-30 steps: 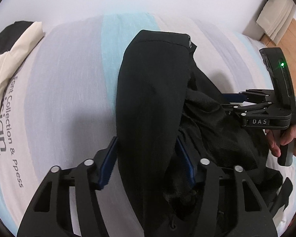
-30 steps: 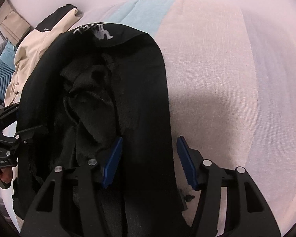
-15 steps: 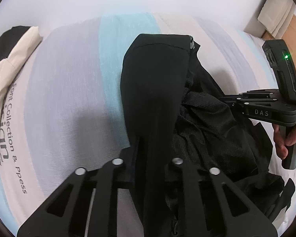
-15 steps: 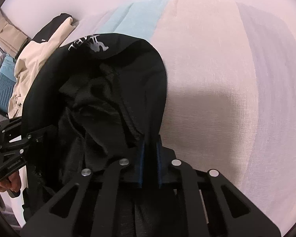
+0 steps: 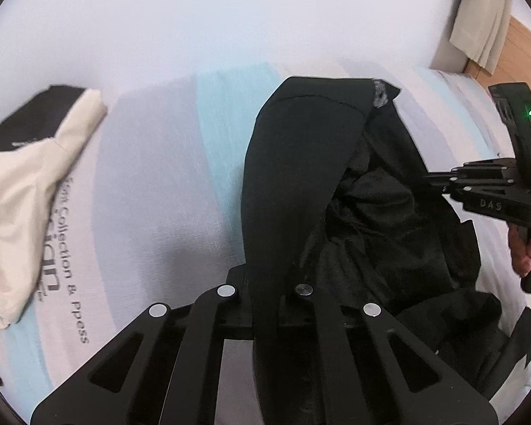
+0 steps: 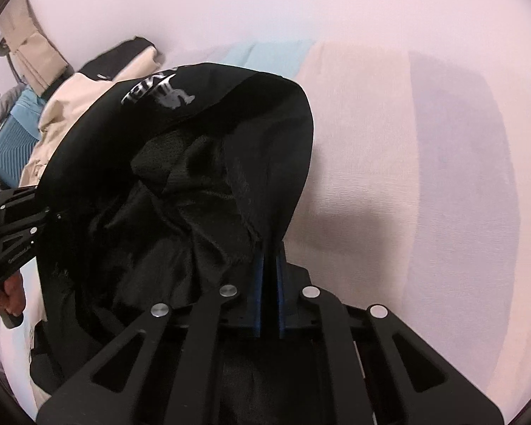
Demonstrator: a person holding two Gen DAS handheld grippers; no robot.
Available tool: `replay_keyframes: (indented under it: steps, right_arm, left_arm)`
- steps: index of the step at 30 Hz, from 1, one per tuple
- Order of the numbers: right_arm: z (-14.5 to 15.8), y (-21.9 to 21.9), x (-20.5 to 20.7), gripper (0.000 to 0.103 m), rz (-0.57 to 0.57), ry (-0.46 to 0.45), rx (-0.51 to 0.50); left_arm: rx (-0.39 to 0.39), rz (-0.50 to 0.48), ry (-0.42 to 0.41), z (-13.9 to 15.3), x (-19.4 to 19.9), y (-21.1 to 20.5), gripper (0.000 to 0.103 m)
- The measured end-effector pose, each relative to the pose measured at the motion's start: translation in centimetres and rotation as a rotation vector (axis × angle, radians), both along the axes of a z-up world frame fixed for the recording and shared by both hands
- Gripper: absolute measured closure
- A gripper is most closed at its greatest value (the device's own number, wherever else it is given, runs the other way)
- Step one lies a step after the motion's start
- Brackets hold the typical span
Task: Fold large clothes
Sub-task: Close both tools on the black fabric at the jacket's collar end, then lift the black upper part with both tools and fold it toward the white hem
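At the far left of the left wrist view a cream garment (image 5: 28, 191) lies on the striped bed (image 5: 152, 184), partly over something black, beside printed lettering on the cover. Right of it, the black garment (image 5: 293, 184) runs as a long band from the near edge away toward the wall, its far end folded over square, its long axis roughly along the camera's line of sight. The left gripper (image 5: 265, 294) points steeply down at the bed, and its fingers have just closed fully on this band, pinching the cloth between them. Further right the bunched lining of the garment sags between the two tools. In the right wrist view the same garment (image 6: 209, 163) arches away, with a pale printed logo near its far curve. The right gripper (image 6: 269, 283), also angled steeply down, has just clamped its blue fingers (image 6: 257, 283) onto the garment's right-hand edge, with only a thin fold between them.
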State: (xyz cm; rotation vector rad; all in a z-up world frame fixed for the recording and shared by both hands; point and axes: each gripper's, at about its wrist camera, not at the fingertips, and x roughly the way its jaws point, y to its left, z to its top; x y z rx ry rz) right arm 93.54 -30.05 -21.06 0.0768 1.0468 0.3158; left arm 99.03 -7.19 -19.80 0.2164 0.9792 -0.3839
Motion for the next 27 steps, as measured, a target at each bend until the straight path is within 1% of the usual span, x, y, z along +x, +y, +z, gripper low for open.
replay_keyframes:
  steps: [1,3,4,5,12,19,23,27]
  right_arm:
    - [0.4,-0.2,-0.5,0.098,0.005,-0.008,-0.001]
    - [1.2,-0.5,-1.9,0.098,0.015,-0.03,-0.017]
    - [1.4,-0.4,-2.2,0.098,0.019,-0.033,-0.02]
    - [1.6,-0.6,-2.8,0.098,0.021,-0.037,-0.023]
    - [3.2,-1.0,-6.3,0.098,0.016,-0.057,-0.023]
    - [4.8,-0.8,-10.1,0.098,0.027,-0.085,-0.04]
    - [5.4,-0.3,-12.8,0.098,0.045,-0.104,-0.061]
    - [5.3,0.2,-15.3,0.098,0.056,-0.102,-0.065]
  left_arm:
    - [0.002,-0.002,-0.014,0.9,-0.8,0.3,0.1]
    - [0.014,-0.006,-0.03,1.4,-1.8,-0.2,0.1]
    - [0.017,-0.005,-0.03,1.6,-2.2,-0.2,0.1]
    - [0.021,-0.006,-0.027,1.1,-2.3,-1.5,0.1]
    - [0.021,0.011,-0.045,2.7,-5.4,-2.2,0.1]
    - [0.025,0.03,-0.068,3.5,-7.8,-0.2,0.1]
    - [0.025,0.04,-0.085,4.0,-10.2,0.8,0.1]
    - [0.026,0.038,-0.094,4.0,-12.5,1.8,0.1]
